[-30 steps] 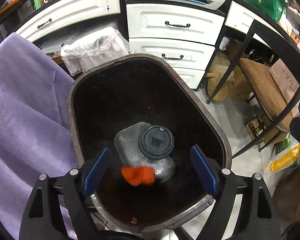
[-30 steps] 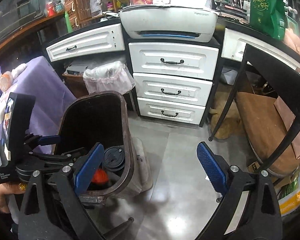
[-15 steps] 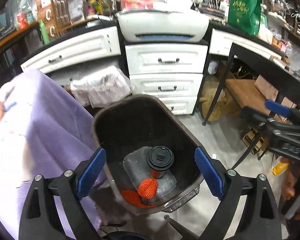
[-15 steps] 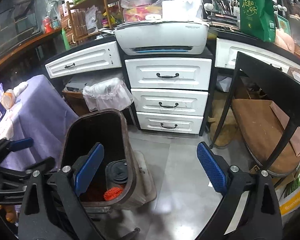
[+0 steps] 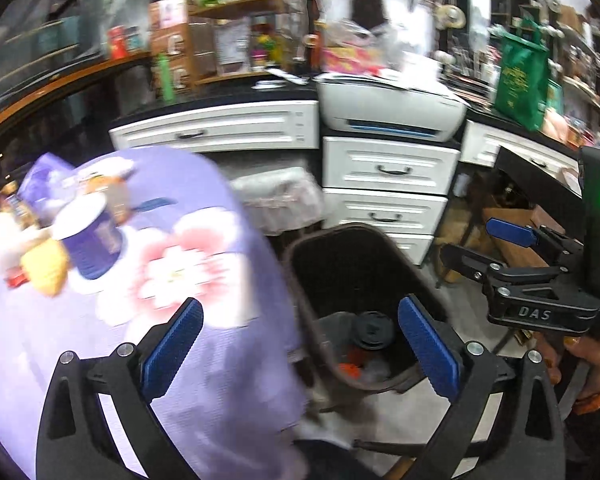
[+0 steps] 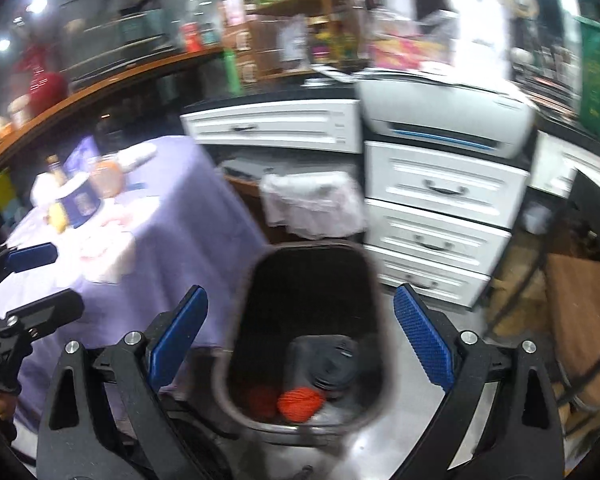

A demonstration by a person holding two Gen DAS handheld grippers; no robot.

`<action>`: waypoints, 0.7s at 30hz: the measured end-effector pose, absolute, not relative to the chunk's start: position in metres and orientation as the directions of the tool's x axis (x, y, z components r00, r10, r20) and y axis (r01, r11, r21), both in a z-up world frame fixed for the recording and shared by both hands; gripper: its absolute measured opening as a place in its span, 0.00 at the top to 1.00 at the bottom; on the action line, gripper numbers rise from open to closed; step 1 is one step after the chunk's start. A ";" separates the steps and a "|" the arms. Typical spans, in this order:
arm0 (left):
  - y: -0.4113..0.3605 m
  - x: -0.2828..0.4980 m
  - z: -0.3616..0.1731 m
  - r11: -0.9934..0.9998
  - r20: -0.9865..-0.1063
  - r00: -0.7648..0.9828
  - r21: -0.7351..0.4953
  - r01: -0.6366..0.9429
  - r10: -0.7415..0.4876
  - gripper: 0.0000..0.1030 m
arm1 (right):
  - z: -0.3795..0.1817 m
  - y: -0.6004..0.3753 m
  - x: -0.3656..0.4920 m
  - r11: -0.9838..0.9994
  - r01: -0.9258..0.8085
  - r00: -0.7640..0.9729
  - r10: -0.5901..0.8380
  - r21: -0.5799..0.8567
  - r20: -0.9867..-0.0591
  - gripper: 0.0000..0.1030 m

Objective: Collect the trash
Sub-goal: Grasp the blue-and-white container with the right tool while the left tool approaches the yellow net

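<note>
The bin (image 6: 312, 280) stands on the floor just beside the purple-clothed desk (image 5: 204, 264). Inside it lie an orange ball (image 6: 300, 402) and a black lid (image 6: 336, 364). The left claw (image 5: 300, 350), whose jaws have just been opening, stands wide and empty above the bin's near edge. The right claw (image 6: 300, 340) stands wide and empty over the bin.

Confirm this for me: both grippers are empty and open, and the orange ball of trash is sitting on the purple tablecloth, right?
Not quite. The orange ball lies inside the dark bin, beside the black cup lid, as the right wrist view shows. Both grippers are indeed empty and open.
</note>
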State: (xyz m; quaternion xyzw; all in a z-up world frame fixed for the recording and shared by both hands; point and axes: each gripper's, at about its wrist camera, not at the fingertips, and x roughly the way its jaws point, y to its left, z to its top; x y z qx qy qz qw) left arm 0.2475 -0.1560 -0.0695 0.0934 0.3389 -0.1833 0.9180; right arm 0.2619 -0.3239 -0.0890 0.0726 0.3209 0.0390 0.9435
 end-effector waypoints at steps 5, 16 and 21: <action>-0.098 0.244 -0.063 0.952 -0.651 0.740 0.085 0.294 -0.170 0.05 | -0.083 -0.259 0.281 0.966 -0.200 0.757 0.258 0.162 -0.600 0.10; 0.020 0.234 -0.057 0.993 -0.650 0.759 0.098 0.063 0.016 0.05 | -0.057 -0.148 0.324 0.904 -0.413 0.706 0.394 0.110 -0.588 0.10; 0.056 0.233 -0.056 0.995 -0.655 0.754 0.094 0.014 0.052 0.05 | -0.052 -0.098 0.357 0.875 -0.476 0.668 0.422 0.084 -0.613 0.10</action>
